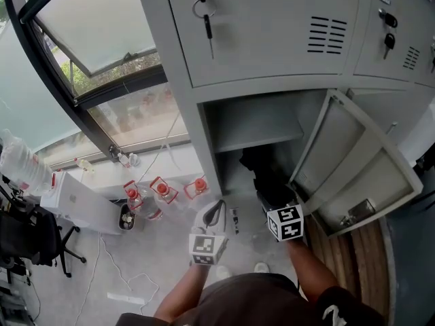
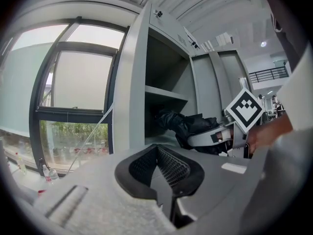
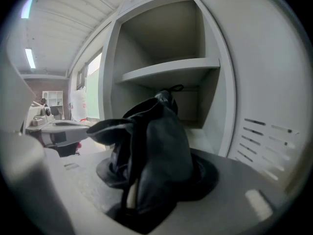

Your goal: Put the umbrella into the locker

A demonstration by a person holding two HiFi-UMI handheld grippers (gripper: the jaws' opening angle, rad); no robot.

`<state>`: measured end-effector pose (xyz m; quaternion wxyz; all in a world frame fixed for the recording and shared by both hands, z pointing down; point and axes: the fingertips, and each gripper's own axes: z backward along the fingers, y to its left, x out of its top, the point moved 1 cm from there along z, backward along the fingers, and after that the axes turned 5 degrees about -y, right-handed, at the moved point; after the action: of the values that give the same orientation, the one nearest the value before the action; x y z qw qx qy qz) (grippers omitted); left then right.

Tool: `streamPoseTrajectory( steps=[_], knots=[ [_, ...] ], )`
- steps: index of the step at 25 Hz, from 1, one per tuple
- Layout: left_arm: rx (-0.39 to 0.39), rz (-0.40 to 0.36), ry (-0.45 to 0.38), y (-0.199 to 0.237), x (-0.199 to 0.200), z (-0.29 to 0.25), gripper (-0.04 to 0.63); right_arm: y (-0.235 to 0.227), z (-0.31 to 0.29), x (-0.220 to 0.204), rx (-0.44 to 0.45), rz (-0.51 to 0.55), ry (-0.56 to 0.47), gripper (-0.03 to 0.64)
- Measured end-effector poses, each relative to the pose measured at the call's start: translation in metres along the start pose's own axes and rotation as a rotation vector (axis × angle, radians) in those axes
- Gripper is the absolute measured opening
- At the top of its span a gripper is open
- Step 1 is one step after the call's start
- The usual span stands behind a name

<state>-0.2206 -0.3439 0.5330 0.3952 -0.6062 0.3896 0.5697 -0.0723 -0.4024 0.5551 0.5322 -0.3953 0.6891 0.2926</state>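
Black fabric fills the right gripper view: the folded umbrella [image 3: 161,136] sits between the jaws of the right gripper [image 3: 154,173], and both pads pinch it near its lower end. The loose cloth bulges out above the grip. The left gripper [image 2: 156,151] is just beside it, on the left in the head view. Its jaws are pressed together at the tips and nothing is between them.

A little further, the front part of the umbrella already reaches into the open lower compartment of the grey metal locker [image 1: 272,39], under the inner shelf [image 1: 258,138]. If it rests on the compartment floor, I cannot tell. The door [image 1: 360,168] of this compartment is swung wide open to the right. The compartment above is closed, and a key [image 1: 207,22] hangs in its lock.

Left of the locker, several clear bottles [image 1: 163,192] with red caps stand on the floor. Behind them is a large window [image 1: 102,26] with a dark frame.
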Motion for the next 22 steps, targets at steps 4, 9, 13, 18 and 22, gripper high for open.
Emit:
streamPoseTrajectory(
  steps=[4,9,13,18,22],
  knots=[
    [-0.002,0.002,0.006,0.005,-0.002,0.004,0.005,0.001,-0.02,0.007,-0.009,0.013,0.014,0.232],
    [-0.024,-0.013,0.01,0.002,-0.004,0.004,0.005,-0.008,-0.045,0.019,-0.047,0.013,0.031,0.232],
    [-0.024,-0.001,0.008,0.006,-0.005,0.002,0.005,-0.013,-0.067,0.027,-0.076,0.016,0.054,0.232],
    [-0.025,-0.002,0.003,0.009,-0.004,0.002,0.005,-0.019,-0.088,0.024,-0.113,0.016,0.105,0.232],
    [-0.021,-0.001,0.002,0.01,-0.005,0.004,0.005,-0.027,-0.1,0.011,-0.145,-0.006,0.168,0.232]
  ],
)
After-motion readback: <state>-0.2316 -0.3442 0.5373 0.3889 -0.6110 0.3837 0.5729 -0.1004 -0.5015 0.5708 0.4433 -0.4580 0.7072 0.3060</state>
